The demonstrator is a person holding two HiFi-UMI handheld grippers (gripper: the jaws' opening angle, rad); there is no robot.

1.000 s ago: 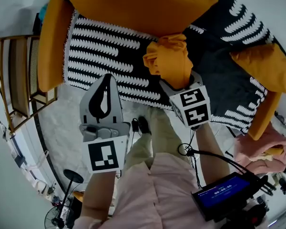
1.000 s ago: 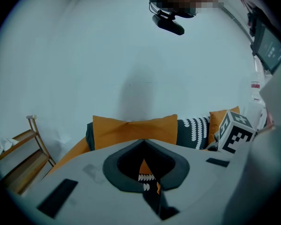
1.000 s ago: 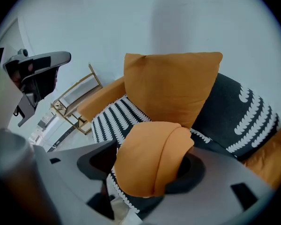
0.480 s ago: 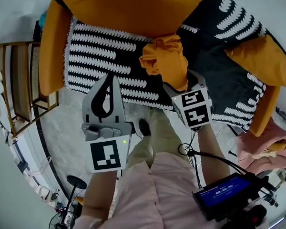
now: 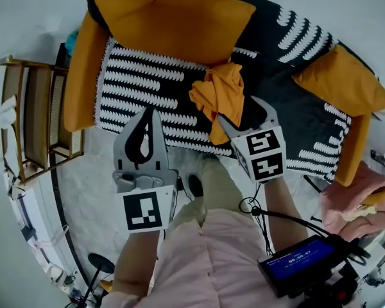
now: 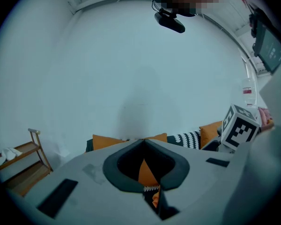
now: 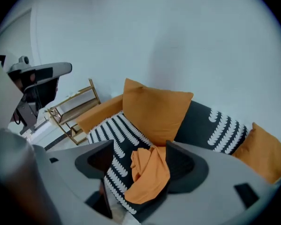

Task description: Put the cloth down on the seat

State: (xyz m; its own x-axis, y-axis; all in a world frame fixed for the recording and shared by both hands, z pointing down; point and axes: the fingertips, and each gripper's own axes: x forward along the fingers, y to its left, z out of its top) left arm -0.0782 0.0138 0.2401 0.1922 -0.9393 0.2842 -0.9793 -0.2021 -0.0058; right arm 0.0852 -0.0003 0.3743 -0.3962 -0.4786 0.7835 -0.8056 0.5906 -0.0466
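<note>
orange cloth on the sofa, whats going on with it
A person is working two hand-held claws over a sofa. The cloth lies bunched on the seat, between the wide-open jaws of the right claw, so it looks set down and let go. The left claw is shut and holds nothing.

cloth point(image 5: 221, 92) partly behind right tongs point(image 5: 242, 111), pink fabric point(image 5: 356, 194) edge-cropped

Head view steeply above sofa point(image 5: 141, 82), left gripper view toward wall point(image 6: 131, 64), right gripper view nearer, sofa shared by all.
</note>
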